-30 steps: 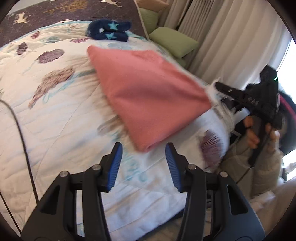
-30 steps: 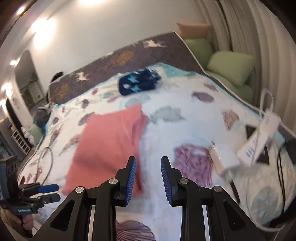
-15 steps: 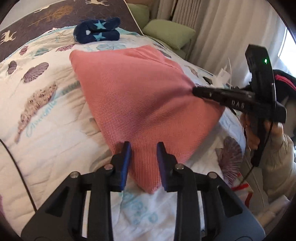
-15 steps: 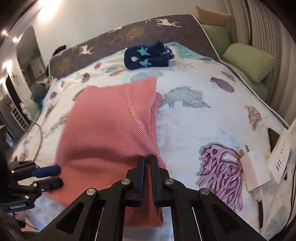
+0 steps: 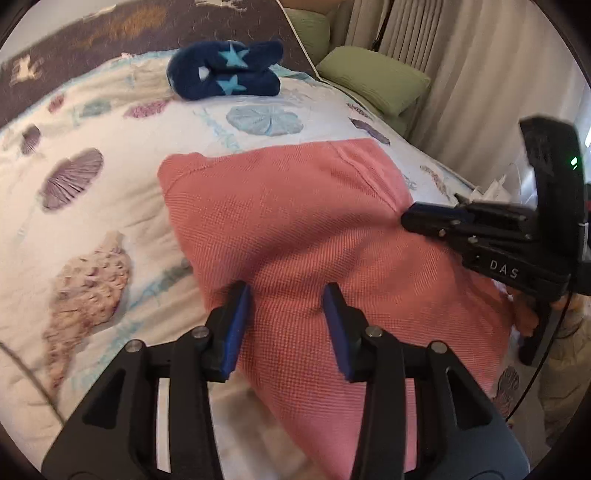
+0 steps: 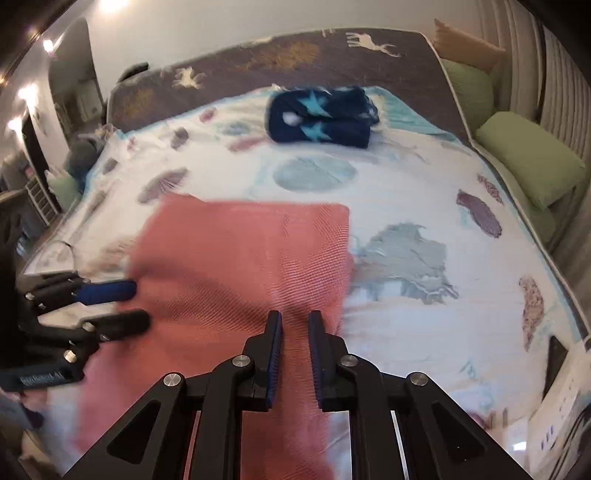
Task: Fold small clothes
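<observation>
While the pink garment (image 5: 295, 236) is lying flat on the bed (image 5: 110, 229), short of the navy folded item (image 5: 225, 72), both tongs are straddling its near edge, the left tongs (image 5: 283, 321) spread wide, the right tongs (image 6: 294, 347) narrowly parted, apparently ready to grip for folding.

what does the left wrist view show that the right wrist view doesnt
Only the left wrist view shows the pale curtains and the right gripper's black body from the side, its green light lit.

Only the right wrist view shows the lit white wall, the tan cushion and the left gripper from the side.

Both show the salmon-pink knitted garment on the shell-print quilt, the folded navy star-patterned garment and a green pillow.
</observation>
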The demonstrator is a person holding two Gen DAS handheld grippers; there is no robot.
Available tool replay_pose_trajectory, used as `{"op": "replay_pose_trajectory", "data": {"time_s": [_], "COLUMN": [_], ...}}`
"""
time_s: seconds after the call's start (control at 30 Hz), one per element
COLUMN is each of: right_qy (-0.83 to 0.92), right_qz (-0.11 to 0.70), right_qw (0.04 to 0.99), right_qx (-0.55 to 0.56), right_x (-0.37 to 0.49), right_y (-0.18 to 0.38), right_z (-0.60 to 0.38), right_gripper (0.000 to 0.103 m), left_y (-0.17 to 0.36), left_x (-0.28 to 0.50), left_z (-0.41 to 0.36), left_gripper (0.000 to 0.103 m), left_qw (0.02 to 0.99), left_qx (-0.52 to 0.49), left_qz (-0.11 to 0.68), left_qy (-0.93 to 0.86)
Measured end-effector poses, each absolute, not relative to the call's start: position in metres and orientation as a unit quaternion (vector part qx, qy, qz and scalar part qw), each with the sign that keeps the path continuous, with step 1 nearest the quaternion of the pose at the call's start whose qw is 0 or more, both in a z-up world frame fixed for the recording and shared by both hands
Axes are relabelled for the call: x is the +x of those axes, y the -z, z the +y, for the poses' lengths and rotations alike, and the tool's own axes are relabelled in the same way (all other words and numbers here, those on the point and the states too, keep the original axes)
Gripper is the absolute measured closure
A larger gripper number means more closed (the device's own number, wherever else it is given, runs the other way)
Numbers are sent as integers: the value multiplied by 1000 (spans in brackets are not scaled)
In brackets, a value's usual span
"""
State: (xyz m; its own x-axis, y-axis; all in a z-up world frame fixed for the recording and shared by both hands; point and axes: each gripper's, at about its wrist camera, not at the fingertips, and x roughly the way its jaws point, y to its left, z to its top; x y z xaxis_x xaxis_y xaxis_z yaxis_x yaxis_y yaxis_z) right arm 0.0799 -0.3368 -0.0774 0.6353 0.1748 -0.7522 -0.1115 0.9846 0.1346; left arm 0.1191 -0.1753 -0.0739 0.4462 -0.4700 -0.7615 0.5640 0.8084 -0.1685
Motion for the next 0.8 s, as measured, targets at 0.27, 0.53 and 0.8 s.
{"op": "replay_pose_trajectory", "data": {"time_s": [0.27, 0.53, 0.8], "right_qy": [-97, -112, -83], "right_qz": [399, 399, 441], "right_qw": [908, 905, 890], "right_qx": [89, 93, 81], "right_x": [85, 123, 159], "right_y": [52, 49, 85], "right_z": [-361, -357, -357], "right_gripper": [86, 85, 86], "left_y": [43, 48, 76], "left_x": [120, 163, 188], "left_z": [-171, -179, -185], "left_gripper": [59, 58, 56], "left_qw": [861, 867, 863], "left_qx": [42, 40, 55], "left_qz": [404, 414, 433], "left_qy": [304, 273, 253]}}
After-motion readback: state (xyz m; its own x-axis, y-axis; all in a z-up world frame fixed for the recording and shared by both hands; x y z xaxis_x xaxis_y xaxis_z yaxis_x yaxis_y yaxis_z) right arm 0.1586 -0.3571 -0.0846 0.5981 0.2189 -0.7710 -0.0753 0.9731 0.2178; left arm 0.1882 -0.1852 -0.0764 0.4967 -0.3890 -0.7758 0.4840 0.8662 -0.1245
